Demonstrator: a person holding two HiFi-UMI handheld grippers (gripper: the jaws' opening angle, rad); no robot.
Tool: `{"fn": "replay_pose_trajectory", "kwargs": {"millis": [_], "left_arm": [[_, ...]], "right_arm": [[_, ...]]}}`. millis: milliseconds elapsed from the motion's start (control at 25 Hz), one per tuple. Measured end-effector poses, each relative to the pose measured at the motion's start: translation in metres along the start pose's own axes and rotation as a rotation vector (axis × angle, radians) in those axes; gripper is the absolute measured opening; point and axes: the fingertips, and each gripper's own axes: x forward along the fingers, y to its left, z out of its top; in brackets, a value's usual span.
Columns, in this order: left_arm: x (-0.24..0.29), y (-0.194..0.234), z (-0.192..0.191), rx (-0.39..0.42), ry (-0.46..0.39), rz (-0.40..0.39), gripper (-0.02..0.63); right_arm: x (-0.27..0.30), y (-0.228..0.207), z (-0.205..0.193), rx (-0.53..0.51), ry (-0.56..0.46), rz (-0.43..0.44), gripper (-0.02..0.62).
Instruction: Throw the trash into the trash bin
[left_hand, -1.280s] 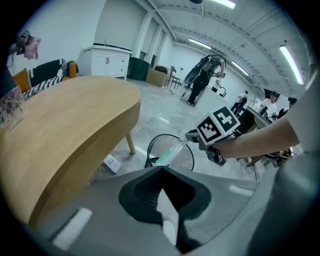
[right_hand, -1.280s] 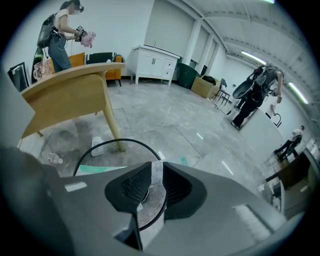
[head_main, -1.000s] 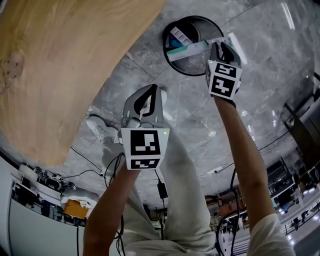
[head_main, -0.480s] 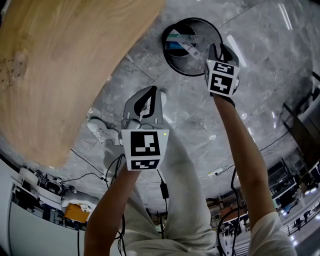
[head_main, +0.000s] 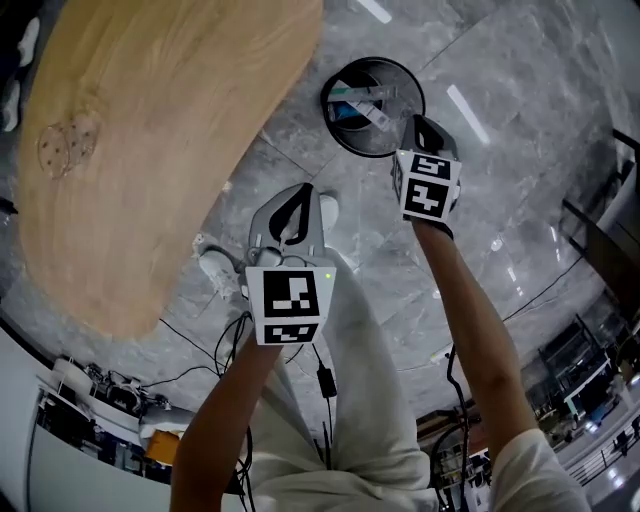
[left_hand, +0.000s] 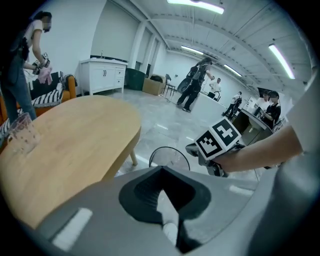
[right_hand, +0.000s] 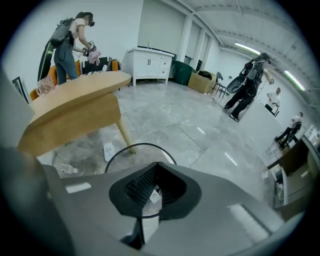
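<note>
Right tool (head_main: 421, 124), just clenched empty, hangs over the trash bin (head_main: 328, 115) beside the table (head_main: 150, 150); left tool (head_main: 299, 192) clenched too.

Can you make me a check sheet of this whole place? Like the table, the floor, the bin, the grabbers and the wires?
Surface: wooden table standing on a grey stone floor.
Job's things: black trash bin on the floor, with boxes of trash inside.
Clutter: clear plastic piece on the table; white scraps on the floor by a table leg.
Grippers: left gripper shut, empty; right gripper near the bin, jaws just closed, nothing between them.
Cables: black cables on the floor by the person's feet.
Surroundings: people and a white cabinet farther off.
</note>
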Motion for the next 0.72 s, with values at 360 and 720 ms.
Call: {"fn": "replay_pose_trajectory", "kwargs": {"millis": [360,720], "left_arm": [[-0.082,0.009,0.028,0.048,-0.044,0.006,0.001],[-0.183,0.024,0.045,0.038,-0.102,0.036,0.001]], "right_arm": [[-0.091,0.057,0.04,0.086,-0.043,0.072,0.023],[-0.208,0.126,0.083,0.147,-0.12,0.192,0.023]]}}
